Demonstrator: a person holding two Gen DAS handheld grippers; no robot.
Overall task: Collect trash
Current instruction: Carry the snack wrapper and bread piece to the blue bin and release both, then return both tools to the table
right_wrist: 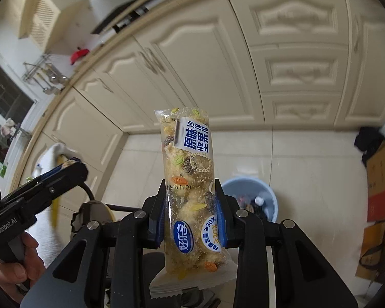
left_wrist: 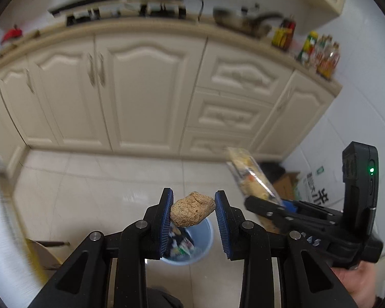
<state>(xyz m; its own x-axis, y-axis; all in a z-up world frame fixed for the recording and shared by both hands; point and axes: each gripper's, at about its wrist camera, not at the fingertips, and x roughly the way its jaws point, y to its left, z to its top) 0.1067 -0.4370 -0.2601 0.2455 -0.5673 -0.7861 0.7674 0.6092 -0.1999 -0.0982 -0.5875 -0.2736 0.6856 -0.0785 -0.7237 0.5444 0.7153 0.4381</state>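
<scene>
The blue bin (left_wrist: 192, 243) sits on the floor under the left gripper (left_wrist: 193, 209), whose jaws seem parted, barely touching the brown lump (left_wrist: 192, 211); it could drop wide. The right gripper (right_wrist: 191, 210) clamps a snack packet (right_wrist: 190, 179) beside the bin. Cardboard boxes (right_wrist: 378, 182) crowd the wall.

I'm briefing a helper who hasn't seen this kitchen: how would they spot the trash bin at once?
Find the long run of cream cabinets; on the tiled floor before them stands the bin. It is a round pale-blue bucket, open-topped, with mixed wrappers inside, unlike the brown cardboard boxes against the wall.
</scene>
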